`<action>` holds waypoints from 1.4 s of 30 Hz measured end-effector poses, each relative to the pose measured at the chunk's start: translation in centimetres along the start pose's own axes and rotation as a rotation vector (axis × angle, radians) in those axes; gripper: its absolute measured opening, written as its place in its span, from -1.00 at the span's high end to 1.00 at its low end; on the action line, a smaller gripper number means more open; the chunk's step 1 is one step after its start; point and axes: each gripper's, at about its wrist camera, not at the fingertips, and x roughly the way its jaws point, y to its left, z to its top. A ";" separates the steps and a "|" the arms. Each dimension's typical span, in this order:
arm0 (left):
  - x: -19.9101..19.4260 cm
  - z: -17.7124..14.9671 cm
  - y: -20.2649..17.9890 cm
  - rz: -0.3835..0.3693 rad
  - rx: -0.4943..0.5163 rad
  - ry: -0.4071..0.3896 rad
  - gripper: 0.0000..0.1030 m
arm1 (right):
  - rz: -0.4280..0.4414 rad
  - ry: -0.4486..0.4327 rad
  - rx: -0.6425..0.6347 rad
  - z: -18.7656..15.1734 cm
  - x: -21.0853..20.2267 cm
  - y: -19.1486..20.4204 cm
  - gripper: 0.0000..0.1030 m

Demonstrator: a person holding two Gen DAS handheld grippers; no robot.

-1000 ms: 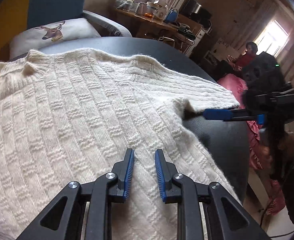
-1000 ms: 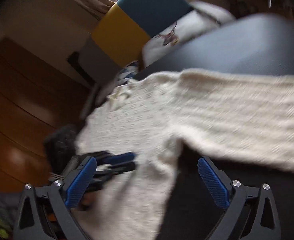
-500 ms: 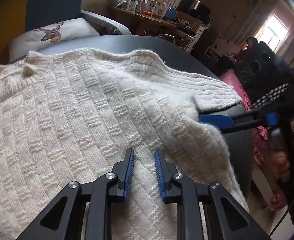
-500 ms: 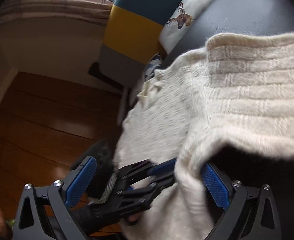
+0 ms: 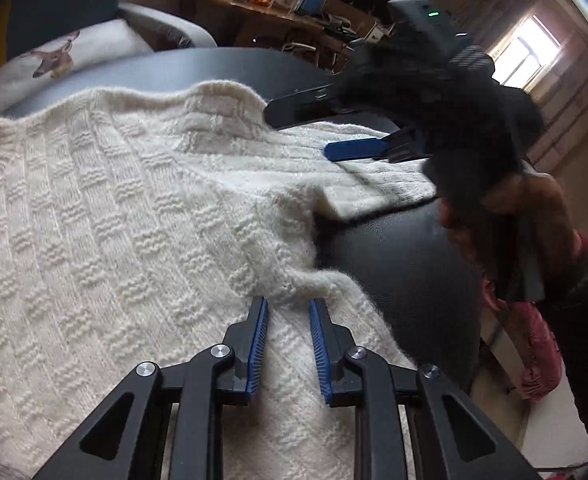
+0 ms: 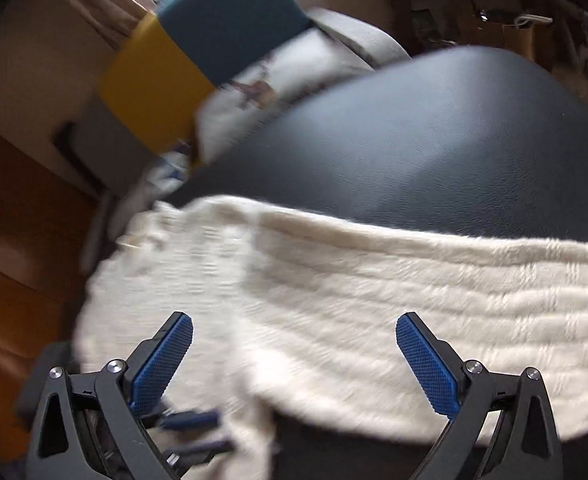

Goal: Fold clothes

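Cream sweater lying spread across the dark table

The black leather-look table (image 6: 433, 128) is carrying the knitted sweater (image 5: 114, 216), body flat and one sleeve (image 6: 433, 292) stretching toward the table's edge. The right gripper (image 6: 294, 356) is hovering over that sleeve, jaws spread wide and gripping nothing. The left gripper (image 5: 288, 340) is sitting low over the sweater's side edge, fingers a narrow gap apart with knit lying between them, not pinching it

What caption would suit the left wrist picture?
Left gripper over a cream knitted sweater while the open right gripper straddles its sleeve.
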 end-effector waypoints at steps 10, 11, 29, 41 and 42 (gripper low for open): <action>0.7 -0.3 -3.3 0.120 0.226 0.033 0.59 | -0.173 0.026 -0.014 2.8 3.4 -2.6 -1.00; 0.4 -0.4 -3.3 0.106 0.220 0.020 0.59 | -0.179 0.029 -0.017 2.7 3.4 -2.5 -1.00; -1.2 -1.6 -1.3 -0.049 0.038 -0.047 0.60 | 0.060 -0.002 0.024 5.1 8.6 1.9 -1.00; -9.4 -4.6 7.0 0.096 -0.217 -0.180 0.58 | -0.380 -0.108 0.093 2.9 -3.1 -7.8 -1.00; -9.4 -5.1 7.7 0.100 -0.238 -0.176 0.58 | -0.423 -0.102 0.123 2.4 -3.9 -9.3 -1.00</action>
